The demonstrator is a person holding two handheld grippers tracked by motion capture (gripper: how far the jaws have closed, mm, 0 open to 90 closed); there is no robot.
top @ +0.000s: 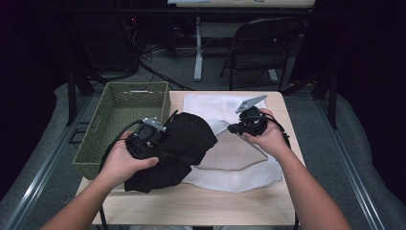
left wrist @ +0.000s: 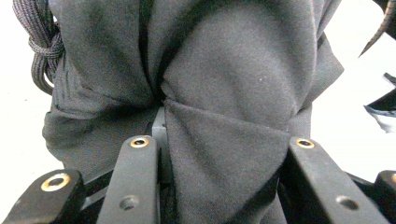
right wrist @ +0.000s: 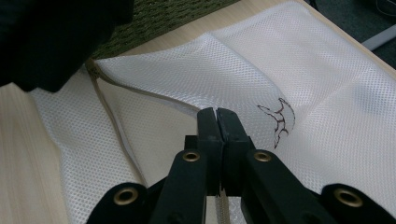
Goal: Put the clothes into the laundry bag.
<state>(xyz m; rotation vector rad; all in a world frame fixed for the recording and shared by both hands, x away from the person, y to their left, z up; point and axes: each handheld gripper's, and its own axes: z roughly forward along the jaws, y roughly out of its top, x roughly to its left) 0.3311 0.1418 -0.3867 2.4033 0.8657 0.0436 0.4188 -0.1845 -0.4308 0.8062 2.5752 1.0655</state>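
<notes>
You have a black garment (top: 184, 146) bunched in a loose heap at the left-centre of the table, its right part lying over the left edge of the white mesh bag (top: 239, 153). In the left gripper view its soft, matte cloth (left wrist: 224, 93) gathers into deep folds that meet between the jaws, and a dark braided cord (left wrist: 39, 42) hangs at its upper left. The mesh bag lies flat on the tabletop, spread toward the right; its upper layer is raised along the opening, so the mouth gapes toward the garment. In the right gripper view you see its fine netting (right wrist: 299, 70), a pale edge band and a small dark crescent mark (right wrist: 281, 122).
</notes>
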